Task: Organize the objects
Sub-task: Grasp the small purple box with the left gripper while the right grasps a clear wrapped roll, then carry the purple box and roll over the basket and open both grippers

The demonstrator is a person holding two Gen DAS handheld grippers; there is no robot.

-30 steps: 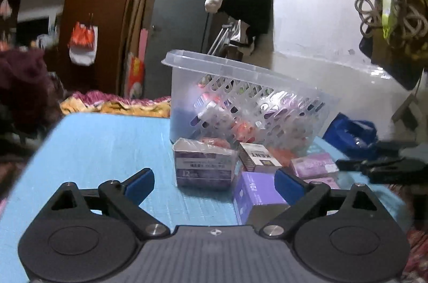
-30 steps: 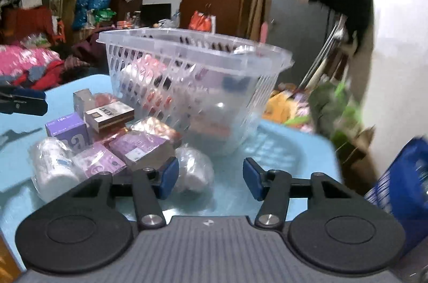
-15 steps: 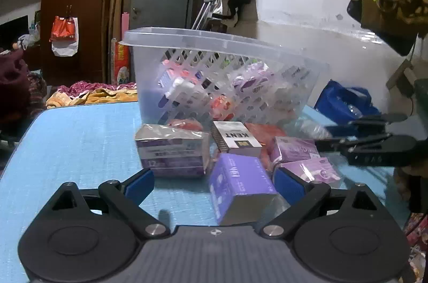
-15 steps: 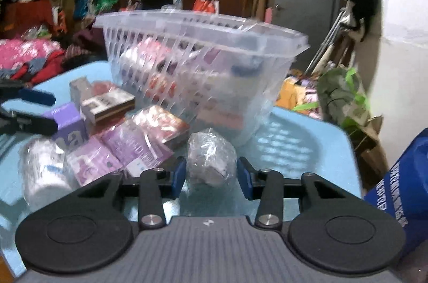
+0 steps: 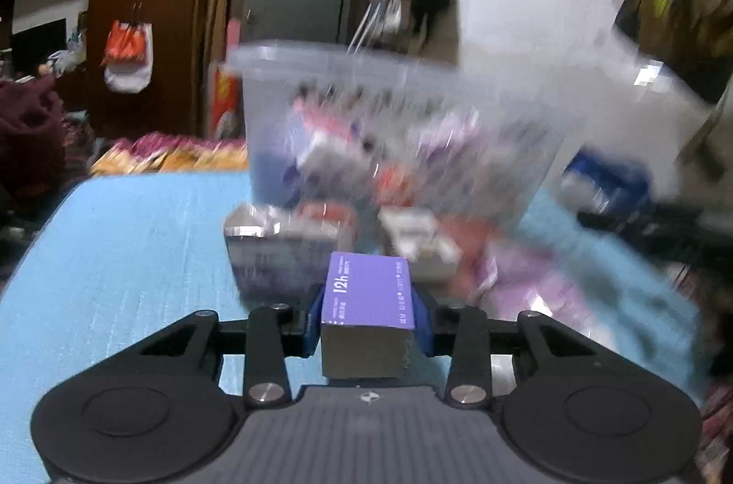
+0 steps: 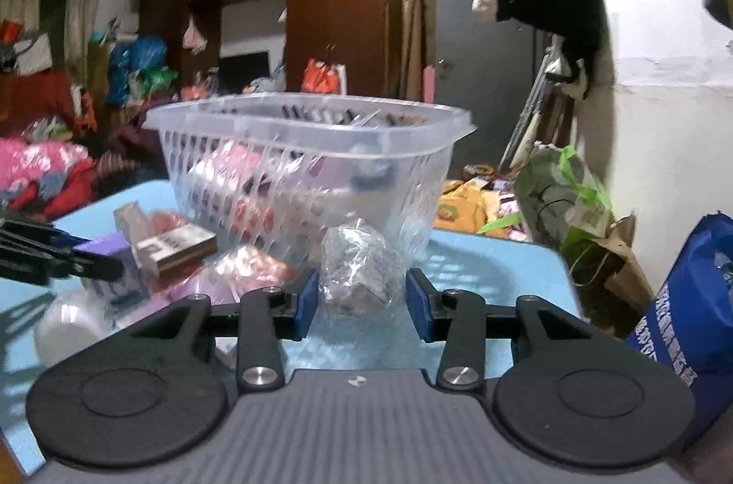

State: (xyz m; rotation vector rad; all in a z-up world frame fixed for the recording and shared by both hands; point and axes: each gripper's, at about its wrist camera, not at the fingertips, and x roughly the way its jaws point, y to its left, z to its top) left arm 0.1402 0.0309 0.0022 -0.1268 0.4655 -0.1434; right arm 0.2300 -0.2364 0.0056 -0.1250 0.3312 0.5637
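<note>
At the centre of both wrist views stands the clear slotted plastic basket (image 6: 307,163), already part-filled with packets, on my pale blue counter (image 5: 114,246); the loose clutter still to be sorted lies against its near wall, left of centre in the right view. The step in hand, as I judge it, is the pick-up: both my tongs have a thing each, and neither has gone over the rim yet.

Low in the middle of the left view, my left tongs (image 5: 369,317) have just closed, and the blue pads now press on both sides of a small purple cardboard box printed "12h" (image 5: 366,291). That view is blurred beyond the box, so I cannot tell whether it is clear of the counter.

Low centre in the right view, my right tongs (image 6: 362,303) have also just been closing and are clamped on a crinkled clear-plastic-wrapped bundle (image 6: 359,269), which sits just in front of the basket wall.

Next, I reckon, each load must rise above the basket's wide lip, travel over the opening, and be let go inside; the soft wrapped bundle may slip if squeezed unevenly.
</note>
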